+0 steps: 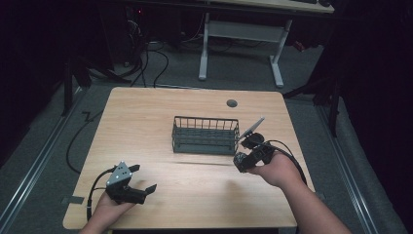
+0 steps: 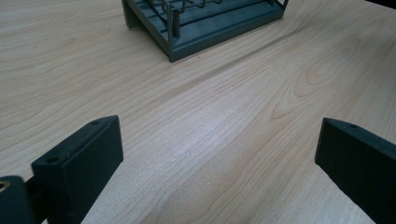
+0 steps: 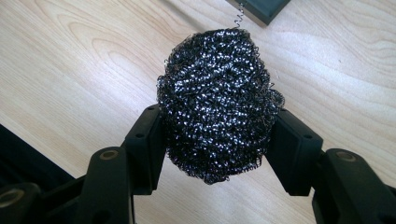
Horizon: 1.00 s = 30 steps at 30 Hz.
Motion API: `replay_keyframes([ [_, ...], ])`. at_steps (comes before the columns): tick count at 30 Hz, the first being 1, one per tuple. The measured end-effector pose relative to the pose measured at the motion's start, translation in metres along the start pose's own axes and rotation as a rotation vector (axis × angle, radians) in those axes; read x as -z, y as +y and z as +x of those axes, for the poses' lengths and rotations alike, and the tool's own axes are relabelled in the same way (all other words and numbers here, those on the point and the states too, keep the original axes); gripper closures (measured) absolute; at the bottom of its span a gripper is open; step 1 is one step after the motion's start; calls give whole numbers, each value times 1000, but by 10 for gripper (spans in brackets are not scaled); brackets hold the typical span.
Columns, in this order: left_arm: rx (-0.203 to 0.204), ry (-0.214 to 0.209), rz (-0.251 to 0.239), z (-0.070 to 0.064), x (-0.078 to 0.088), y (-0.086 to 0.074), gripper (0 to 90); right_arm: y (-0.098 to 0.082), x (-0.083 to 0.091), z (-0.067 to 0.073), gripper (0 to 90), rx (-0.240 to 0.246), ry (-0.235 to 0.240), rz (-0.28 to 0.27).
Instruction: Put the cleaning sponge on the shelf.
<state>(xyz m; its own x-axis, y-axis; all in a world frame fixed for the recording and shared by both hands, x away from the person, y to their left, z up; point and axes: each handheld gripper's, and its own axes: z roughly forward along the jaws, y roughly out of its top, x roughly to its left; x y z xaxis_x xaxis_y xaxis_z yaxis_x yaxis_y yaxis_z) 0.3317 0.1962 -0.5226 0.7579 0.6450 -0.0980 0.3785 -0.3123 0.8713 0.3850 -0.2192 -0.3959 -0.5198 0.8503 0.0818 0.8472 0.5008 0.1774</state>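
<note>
Dim room, pale wood bench [image 1: 195, 195], dark wire basket [image 1: 205, 135] at centre. Right gripper [image 3: 215, 140] just beside basket's right end, jaws clenched on scourer [image 3: 217, 100], a ball of coiled steel wire held off bench. Scourer looks light, springy, squashes under squeeze; loose coil sticks out on top, may snag basket wires. Best grip across middle, as now. Left gripper [image 1: 141, 183] near front-left edge, jaws spread wide, nothing between.
</note>
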Motion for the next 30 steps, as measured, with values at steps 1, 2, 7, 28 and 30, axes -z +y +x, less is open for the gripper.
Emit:
replay_keyframes([
  [1, 0, -2, 0, 0, 0, 0, 16, 1, 1, 0, 429, 5, 0, -3],
  [2, -1, -2, 0, 0, 0, 0, 16, 3, 2, 0, 429, -1, 0, 0],
  [7, 1, -4, -2, -1, -1, 0, 16, 10, 5, 2, 429, 2, 13, -12],
  [28, -18, 25, -5, -2, 1, 2, 0, 59, 15, -1, 429, 6, 2, -34],
  [30, -15, 30, -9, -1, 1, 2, 0, 64, 14, -2, 429, -7, 2, -32],
])
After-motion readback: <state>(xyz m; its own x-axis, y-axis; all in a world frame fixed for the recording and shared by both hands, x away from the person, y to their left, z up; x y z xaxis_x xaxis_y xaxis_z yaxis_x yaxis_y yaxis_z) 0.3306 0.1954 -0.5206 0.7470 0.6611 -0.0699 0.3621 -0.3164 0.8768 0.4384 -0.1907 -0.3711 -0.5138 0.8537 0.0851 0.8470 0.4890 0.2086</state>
